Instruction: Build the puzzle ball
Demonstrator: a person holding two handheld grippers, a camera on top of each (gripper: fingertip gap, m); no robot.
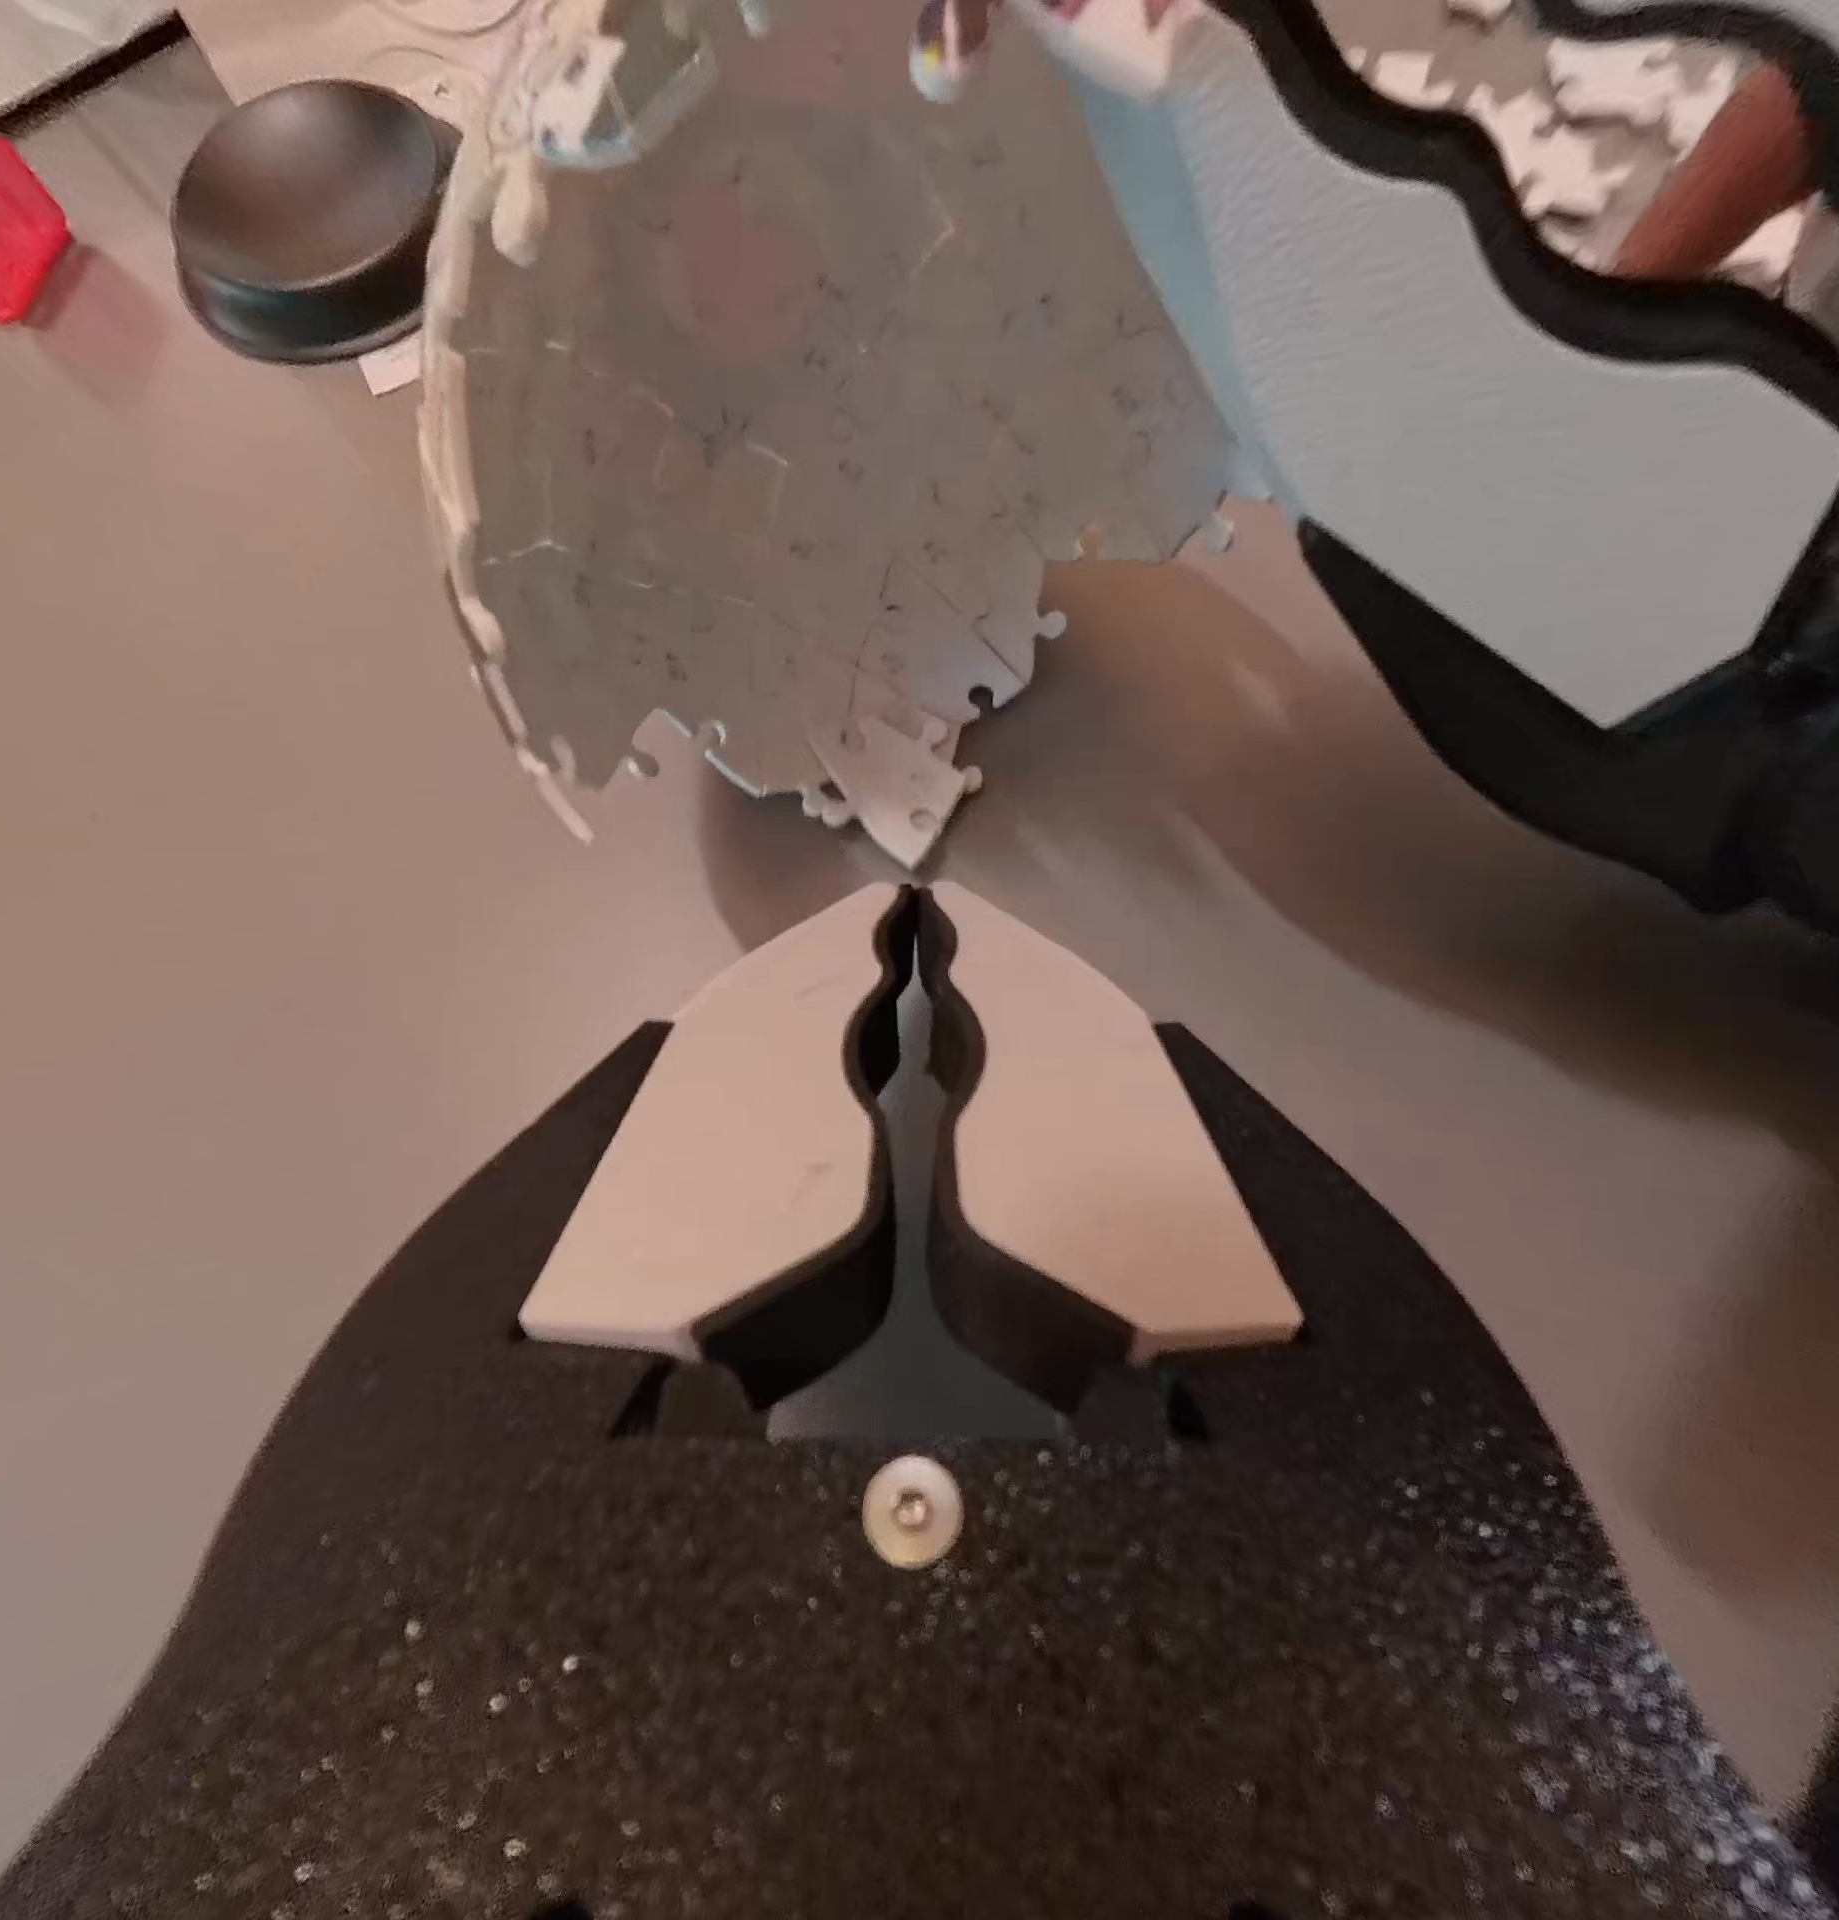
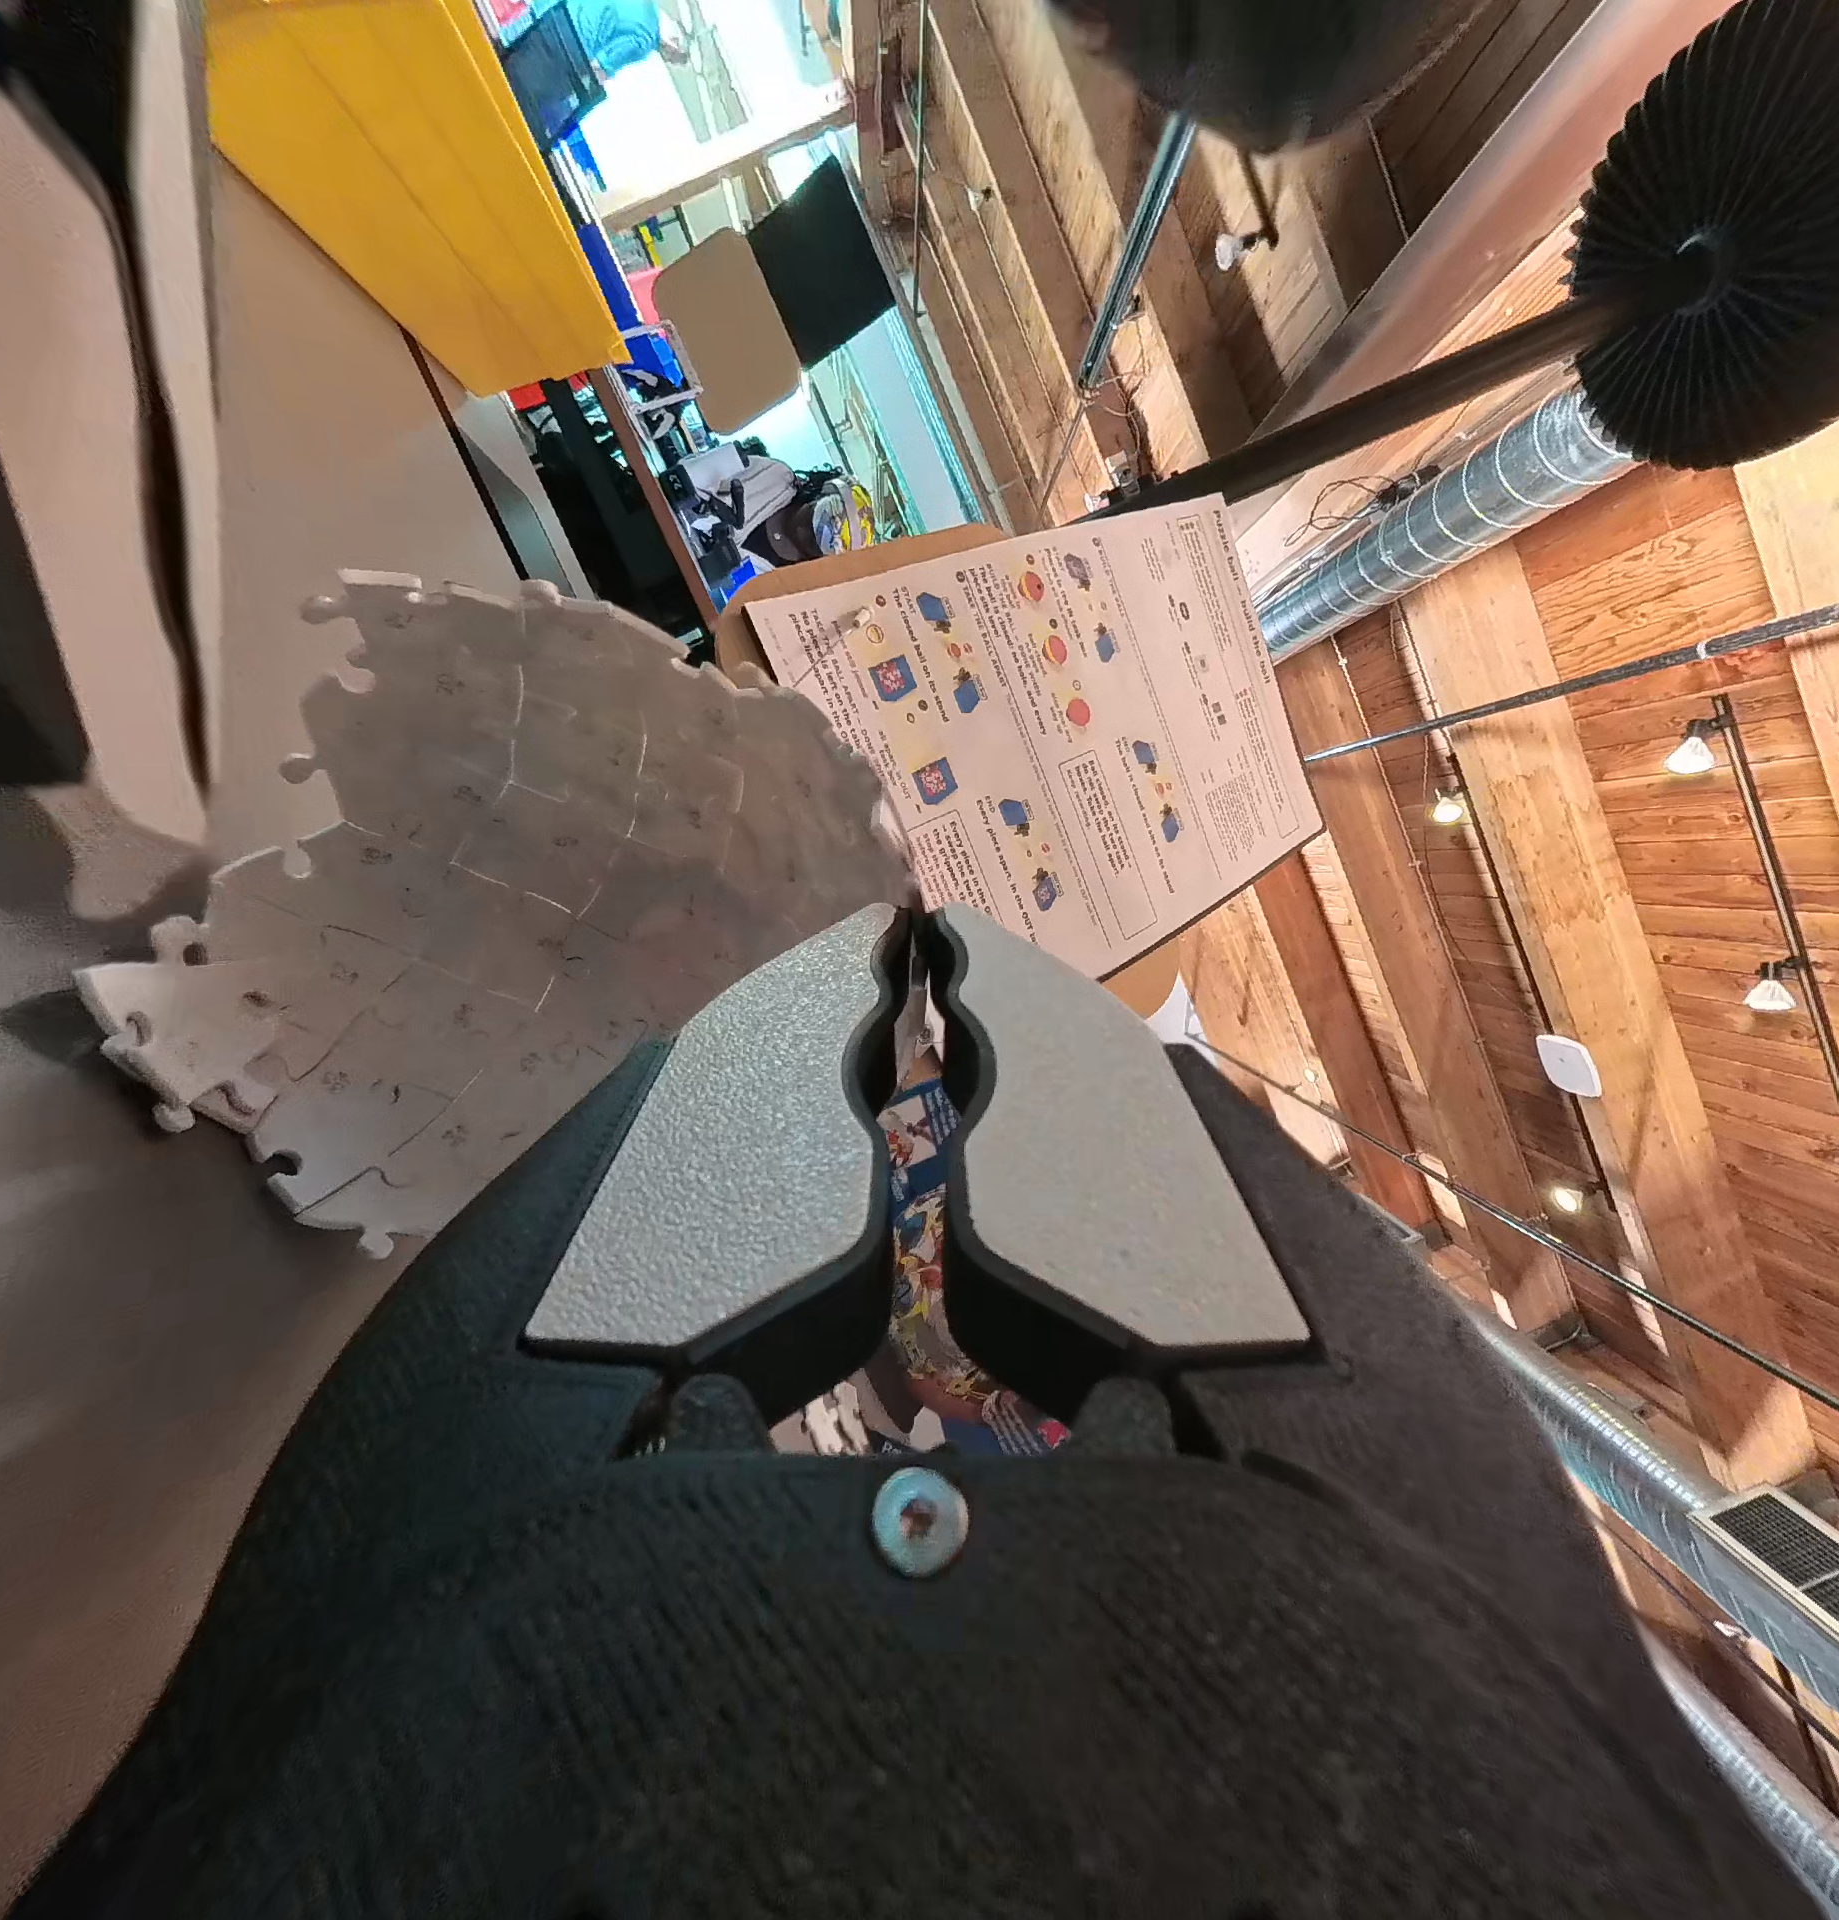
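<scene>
The partly built puzzle ball is a curved shell of joined white pieces, seen from its pale inner side and held above the table. My right gripper is shut on the shell's edge, and a thin rim of it shows between the pads. One of its pale fingers shows at the upper right of the left wrist view. My left gripper is shut with nothing visible between its pads. Its tips sit just below the shell's pointed lowest piece, with a small gap between them.
A black round stand and a red object sit on the beige table at the far left. An instruction sheet on a board stands beyond the shell. A yellow bin is at the table's far side. Some 11 centimetres of space lies between my two pairs of fingers. From either gripper's tips it is about 30 centimetres to the red object.
</scene>
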